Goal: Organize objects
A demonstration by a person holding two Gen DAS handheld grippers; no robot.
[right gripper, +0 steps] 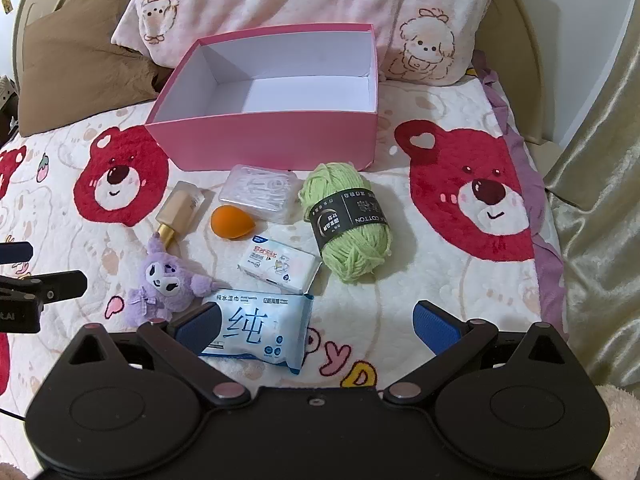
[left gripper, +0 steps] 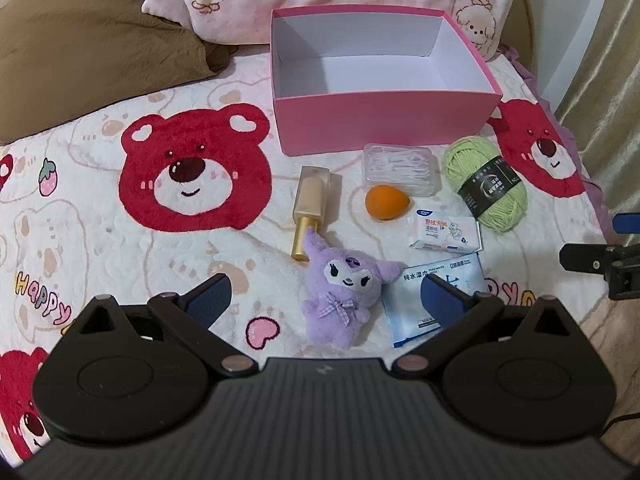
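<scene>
Pink box (right gripper: 280, 148) empty; seven items loose on blanket before it. Left gripper (left gripper: 326, 294) and right gripper (right gripper: 316, 322) both spread wide, holding nothing. Purple plush (left gripper: 344, 292) nearest left: likely light, compressible; pinch across body. Wet-wipe pack (right gripper: 260, 328): probably slippery film, grip mid-width.

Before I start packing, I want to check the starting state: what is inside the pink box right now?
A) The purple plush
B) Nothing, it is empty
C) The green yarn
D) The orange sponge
B: the pink box shows only its bare white inside, while the green yarn, purple plush and orange sponge all lie on the blanket in front of it.
</scene>
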